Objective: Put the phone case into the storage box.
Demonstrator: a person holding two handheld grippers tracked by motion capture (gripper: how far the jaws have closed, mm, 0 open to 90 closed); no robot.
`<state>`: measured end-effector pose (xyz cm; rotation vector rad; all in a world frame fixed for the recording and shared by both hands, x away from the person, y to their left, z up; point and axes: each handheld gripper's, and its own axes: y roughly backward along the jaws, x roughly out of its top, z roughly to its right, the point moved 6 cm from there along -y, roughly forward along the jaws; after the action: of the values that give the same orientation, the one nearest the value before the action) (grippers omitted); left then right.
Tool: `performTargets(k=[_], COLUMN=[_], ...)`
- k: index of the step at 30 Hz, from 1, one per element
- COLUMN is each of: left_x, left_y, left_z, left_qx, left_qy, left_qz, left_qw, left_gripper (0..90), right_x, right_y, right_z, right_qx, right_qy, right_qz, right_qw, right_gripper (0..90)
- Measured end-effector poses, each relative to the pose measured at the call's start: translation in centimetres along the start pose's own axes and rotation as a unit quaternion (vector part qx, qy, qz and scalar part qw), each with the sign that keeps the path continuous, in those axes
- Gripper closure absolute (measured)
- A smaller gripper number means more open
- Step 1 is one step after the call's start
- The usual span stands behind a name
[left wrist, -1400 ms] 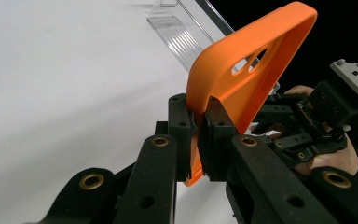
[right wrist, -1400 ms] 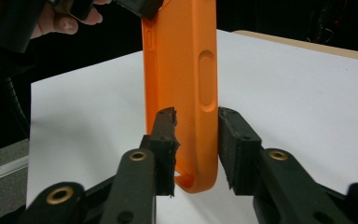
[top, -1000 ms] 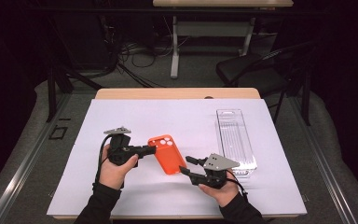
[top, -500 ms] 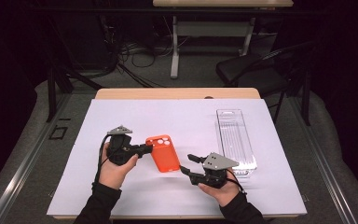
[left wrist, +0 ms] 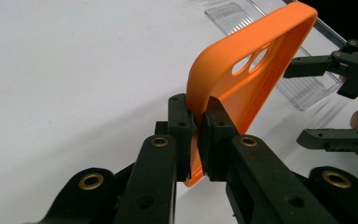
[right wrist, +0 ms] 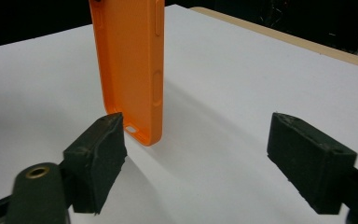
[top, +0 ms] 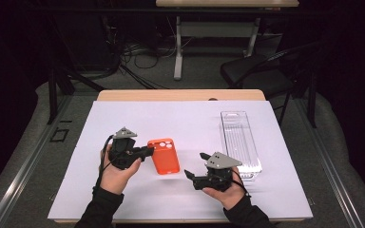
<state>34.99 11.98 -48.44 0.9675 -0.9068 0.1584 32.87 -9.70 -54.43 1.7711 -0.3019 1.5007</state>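
Left gripper (top: 145,152), held over the left-centre of the white table sheet (top: 190,123), is clamped on the edge of the orange soft plastic phone case (top: 165,156). In the left gripper view both black pads pinch the case's thin side wall (left wrist: 242,74), near one corner. The case stands tilted and lifted off the sheet, camera cut-outs toward the far end.

Right gripper (top: 194,176) sits at the near right, just beside the case, jaws spread apart and pointing left toward it. They have just been opening; nothing is pressed between them. In the right gripper view the case's lower corner (right wrist: 142,84) hangs just beyond the left pad, apart from it.

Clear ribbed plastic tray (top: 240,142) lies lengthwise at the right of the sheet, just beyond the right hand (top: 228,194).
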Motion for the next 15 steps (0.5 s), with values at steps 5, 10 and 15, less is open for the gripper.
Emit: performTargets(k=[5, 10, 15], left_x=[0.0, 0.2, 1.0], left_y=[-0.1, -0.2, -0.5], left_z=[0.2, 0.5, 0.9], left_qx=[0.003, 0.004, 0.003], left_qy=[-0.005, -0.011, -0.016], left_qz=[-0.008, -0.015, -0.023], left_qw=[0.9999, 0.9998, 0.9996], left_gripper=[84.3, 84.3, 84.2], right_x=[0.2, 0.4, 1.0], right_y=[0.0, 0.0, 0.1], right_z=[-0.2, 0.0, 0.2], right_qx=[-0.012, -0.013, -0.025], right_qy=[0.013, 0.017, 0.039], right_qz=[-0.011, -0.020, -0.030], right_qw=[0.9998, 0.9996, 0.9985], right_gripper=[13.7, 10.3, 13.6])
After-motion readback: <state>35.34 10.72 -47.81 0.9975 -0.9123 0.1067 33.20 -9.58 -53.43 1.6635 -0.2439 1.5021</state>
